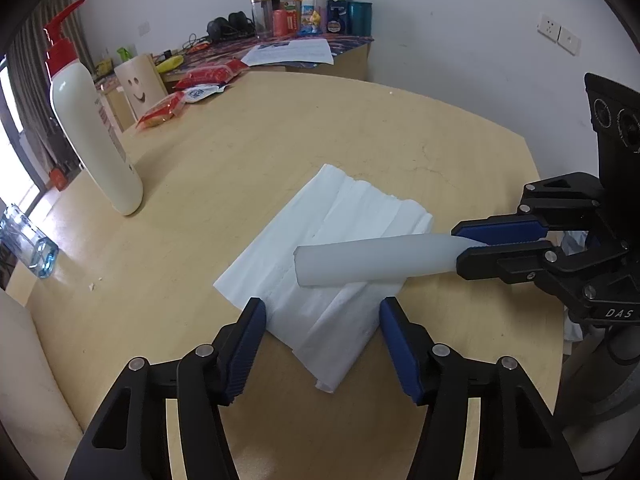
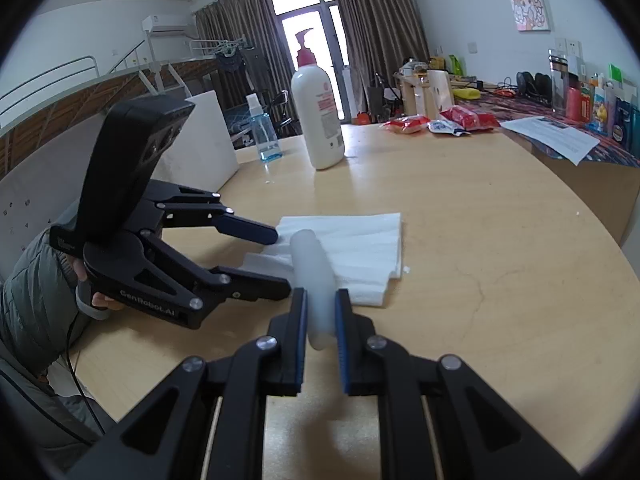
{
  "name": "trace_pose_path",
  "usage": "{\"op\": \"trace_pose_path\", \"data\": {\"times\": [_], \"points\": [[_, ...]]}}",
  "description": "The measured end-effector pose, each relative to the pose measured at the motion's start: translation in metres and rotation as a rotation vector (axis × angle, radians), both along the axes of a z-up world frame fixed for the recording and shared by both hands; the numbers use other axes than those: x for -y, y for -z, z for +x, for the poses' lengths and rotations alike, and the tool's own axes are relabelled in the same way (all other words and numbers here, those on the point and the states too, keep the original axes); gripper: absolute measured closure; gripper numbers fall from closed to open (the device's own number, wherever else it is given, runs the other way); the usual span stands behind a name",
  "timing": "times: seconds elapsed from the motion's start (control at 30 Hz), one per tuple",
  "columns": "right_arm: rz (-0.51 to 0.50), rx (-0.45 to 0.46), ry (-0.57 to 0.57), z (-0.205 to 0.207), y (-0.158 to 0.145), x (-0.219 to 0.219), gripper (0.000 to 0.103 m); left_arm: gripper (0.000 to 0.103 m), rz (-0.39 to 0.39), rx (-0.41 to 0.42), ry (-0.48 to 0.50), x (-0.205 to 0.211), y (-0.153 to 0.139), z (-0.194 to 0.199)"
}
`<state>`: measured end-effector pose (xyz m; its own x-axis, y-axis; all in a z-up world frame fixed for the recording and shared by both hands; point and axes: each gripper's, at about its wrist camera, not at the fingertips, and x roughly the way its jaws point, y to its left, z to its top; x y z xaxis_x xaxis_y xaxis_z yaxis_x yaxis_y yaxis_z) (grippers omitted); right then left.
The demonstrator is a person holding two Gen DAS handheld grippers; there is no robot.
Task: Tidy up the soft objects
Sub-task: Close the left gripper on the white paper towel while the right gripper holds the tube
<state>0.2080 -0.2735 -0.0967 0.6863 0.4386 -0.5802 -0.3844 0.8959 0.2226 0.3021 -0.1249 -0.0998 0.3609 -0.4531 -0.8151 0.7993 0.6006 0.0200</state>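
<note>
White tissue sheet point(image 1: 320, 264), spread flat on wooden counter point(image 1: 400, 140); translucent tube point(image 1: 372, 258) laid across it, clamped in right tool point(image 2: 321, 300); left tool point(image 1: 322, 312) parted astride sheet's near edge; lotion bottle point(image 1: 94, 120) upright beyond.

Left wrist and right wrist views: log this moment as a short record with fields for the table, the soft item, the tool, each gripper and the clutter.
table: round wooden table
soft item: white paper towel sheet, flat, partly folded
tool: translucent white tube, lying across the sheet
right gripper: shut on the tube's end
left gripper: open, jaws astride the sheet's near edge
clutter: pump lotion bottle, clear spray bottle, red snack packets
</note>
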Motion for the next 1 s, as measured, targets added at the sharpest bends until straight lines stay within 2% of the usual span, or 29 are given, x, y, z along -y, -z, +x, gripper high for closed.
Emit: {"op": "trace_pose_path", "data": {"times": [0.07, 0.1, 0.17, 0.2, 0.23, 0.33, 0.43, 0.77, 1.0], "points": [[-0.003, -0.003, 0.003, 0.000, 0.001, -0.001, 0.087, 0.045, -0.005, -0.004, 0.000, -0.001, 0.000, 0.001], [-0.003, -0.005, 0.004, 0.000, 0.001, -0.001, 0.087, 0.050, -0.010, -0.007, -0.002, -0.002, 0.000, 0.000], [-0.003, -0.006, 0.004, 0.000, 0.002, -0.001, 0.087, 0.066, -0.016, -0.011, -0.013, -0.002, 0.000, 0.001], [-0.003, -0.007, 0.007, 0.000, 0.002, -0.001, 0.087, 0.078, -0.017, -0.011, -0.016, -0.002, -0.001, 0.001], [-0.004, -0.009, 0.008, -0.001, 0.002, -0.003, 0.087, 0.084, -0.019, -0.009, -0.029, -0.002, -0.001, 0.001], [-0.007, -0.008, 0.011, -0.003, 0.001, -0.003, 0.087, 0.092, -0.022, -0.014, -0.057, -0.004, -0.002, 0.003], [-0.013, -0.008, 0.016, -0.003, 0.001, -0.003, 0.087, 0.095, -0.031, -0.002, -0.088, -0.006, -0.001, 0.002], [-0.015, -0.006, 0.022, -0.004, 0.000, -0.001, 0.087, 0.095, -0.034, 0.025, -0.170, -0.013, -0.001, 0.002], [-0.011, 0.003, 0.030, -0.005, -0.003, -0.001, 0.087, 0.095, -0.038, 0.076, -0.222, -0.017, -0.010, -0.008]]}}
